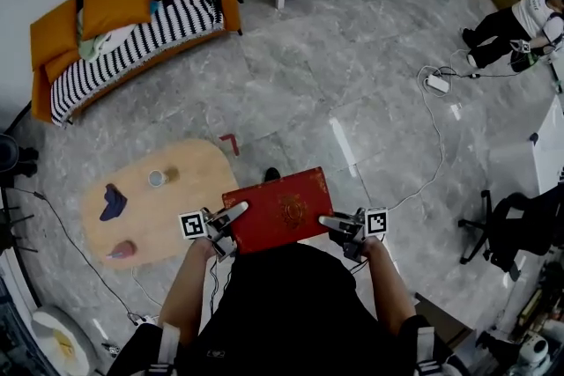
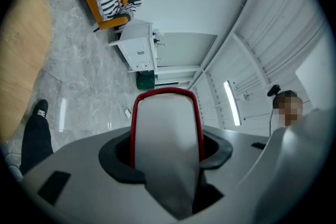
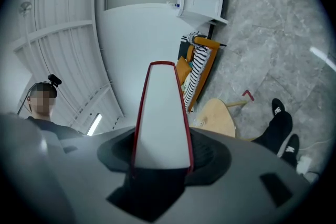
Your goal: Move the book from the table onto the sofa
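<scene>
You hold the red book (image 1: 280,210) flat in front of you, above the floor and just beside the wooden table (image 1: 145,216), with 2 grippers. Your left gripper (image 1: 231,217) is clamped on its left edge, your right gripper (image 1: 333,224) on its right edge. The striped sofa (image 1: 132,40) sits well apart.

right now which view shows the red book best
The head view: the whole red cover of the book shows, clamped at its ends by the left gripper and right gripper. The left gripper view and right gripper view each show only its pale page edge rimmed in red, between the jaws.
</scene>
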Motion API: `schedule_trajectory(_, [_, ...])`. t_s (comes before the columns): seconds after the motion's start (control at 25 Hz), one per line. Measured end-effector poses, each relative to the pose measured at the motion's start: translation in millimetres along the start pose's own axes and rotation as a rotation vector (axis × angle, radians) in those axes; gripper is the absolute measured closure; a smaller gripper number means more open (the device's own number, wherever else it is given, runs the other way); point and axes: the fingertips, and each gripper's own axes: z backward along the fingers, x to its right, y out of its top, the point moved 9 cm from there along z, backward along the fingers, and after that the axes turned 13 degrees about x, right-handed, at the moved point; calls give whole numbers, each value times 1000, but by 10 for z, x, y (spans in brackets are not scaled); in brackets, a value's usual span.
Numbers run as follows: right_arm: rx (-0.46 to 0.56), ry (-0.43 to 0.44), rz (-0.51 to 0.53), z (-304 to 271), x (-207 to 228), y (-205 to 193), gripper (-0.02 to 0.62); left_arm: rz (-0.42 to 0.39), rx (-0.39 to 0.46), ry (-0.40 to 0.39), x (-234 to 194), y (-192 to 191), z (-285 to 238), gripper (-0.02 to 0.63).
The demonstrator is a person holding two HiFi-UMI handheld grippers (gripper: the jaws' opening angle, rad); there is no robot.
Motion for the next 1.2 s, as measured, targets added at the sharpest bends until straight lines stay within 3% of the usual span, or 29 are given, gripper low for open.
schedule_trajectory(0.4, [-33,-39,29,-488,58,1250,348,18,-25,-34,-134,886,-1058,360])
schedule_trajectory(0.56, [-20,-30,62,-698,35,1692,347,-24,-18,-62,-76,1240,-1395,360])
schedule_trajectory(0.76, [-103,-11,39,-874,146,1969,348,-30,6,-31,-16,1395,-1526,363])
schedule_trajectory(0.96, [-220,33,36,-1280,301,2376,348,-55,117,1,12,1622,-1517,364])
schedule_trajectory(1.2, [-389,124,6,-1942,439,3132,348,-82,297,59,10,1922,-1687,364])
